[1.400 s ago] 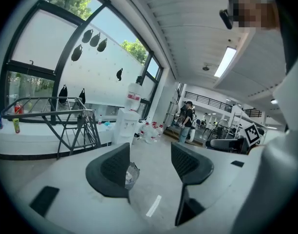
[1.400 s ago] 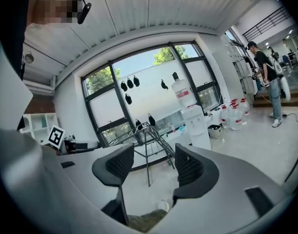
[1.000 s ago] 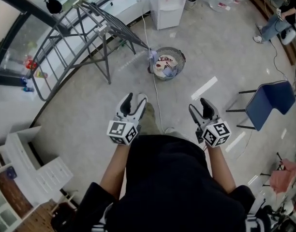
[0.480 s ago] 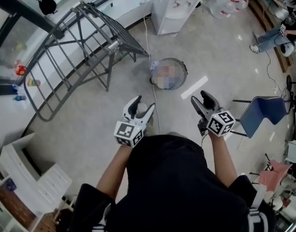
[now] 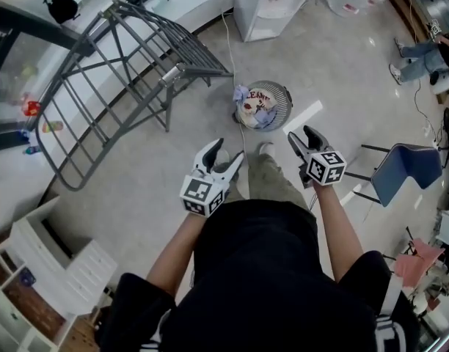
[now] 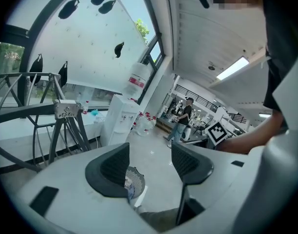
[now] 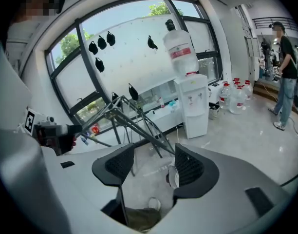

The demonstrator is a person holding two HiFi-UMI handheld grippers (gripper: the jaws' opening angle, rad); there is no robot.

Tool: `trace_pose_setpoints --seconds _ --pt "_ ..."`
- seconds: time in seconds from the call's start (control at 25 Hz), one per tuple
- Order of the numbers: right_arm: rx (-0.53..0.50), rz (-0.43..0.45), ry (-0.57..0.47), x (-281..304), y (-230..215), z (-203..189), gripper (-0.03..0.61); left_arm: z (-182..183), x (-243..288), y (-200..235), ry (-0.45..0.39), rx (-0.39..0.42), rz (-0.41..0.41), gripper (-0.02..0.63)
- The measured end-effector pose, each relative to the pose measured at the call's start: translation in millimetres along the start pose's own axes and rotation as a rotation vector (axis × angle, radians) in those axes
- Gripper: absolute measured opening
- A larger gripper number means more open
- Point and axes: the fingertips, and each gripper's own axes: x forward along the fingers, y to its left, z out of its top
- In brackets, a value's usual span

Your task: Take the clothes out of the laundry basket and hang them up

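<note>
A round wire laundry basket [image 5: 280,94] stands on the floor ahead of me with crumpled clothes [image 5: 255,107] inside. It also peeks past the left gripper's jaw as the basket [image 6: 135,180]. A grey folding drying rack [image 5: 129,64] stands at the upper left, and shows as the rack [image 7: 134,118] in the right gripper view. My left gripper [image 5: 226,157] and right gripper [image 5: 303,138] are both open and empty, held in front of my body, short of the basket.
A white water dispenser [image 5: 272,2] stands behind the basket, with a cable [image 5: 232,57] running across the floor. A blue chair [image 5: 408,169] is at the right. White shelving [image 5: 41,270] sits at the lower left. A person [image 7: 288,82] stands farther off.
I have stepped forward, so the basket and rack lie closer. Both grippers stayed open in front of me, the right one rising slightly.
</note>
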Motion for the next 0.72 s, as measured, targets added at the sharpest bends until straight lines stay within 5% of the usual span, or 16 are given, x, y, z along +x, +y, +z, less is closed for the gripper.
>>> trace_pose_setpoints --seconds 0.32,0.48,0.72 --pt "0.006 -0.072 0.161 124.3 -102.7 -59.1 0.232 -26.7 63.3 39.8 0.049 -0.067 0.1 0.25" --pt "-0.02 -0.042 0.301 186.4 -142.0 -114.5 0.233 -63.0 103.6 51.6 0.057 -0.181 0.139 0.25" --pt "-0.035 -0.026 0.363 279.0 -194.5 -171.6 0.233 -121.0 153.9 62.8 0.084 -0.228 0.183 0.252"
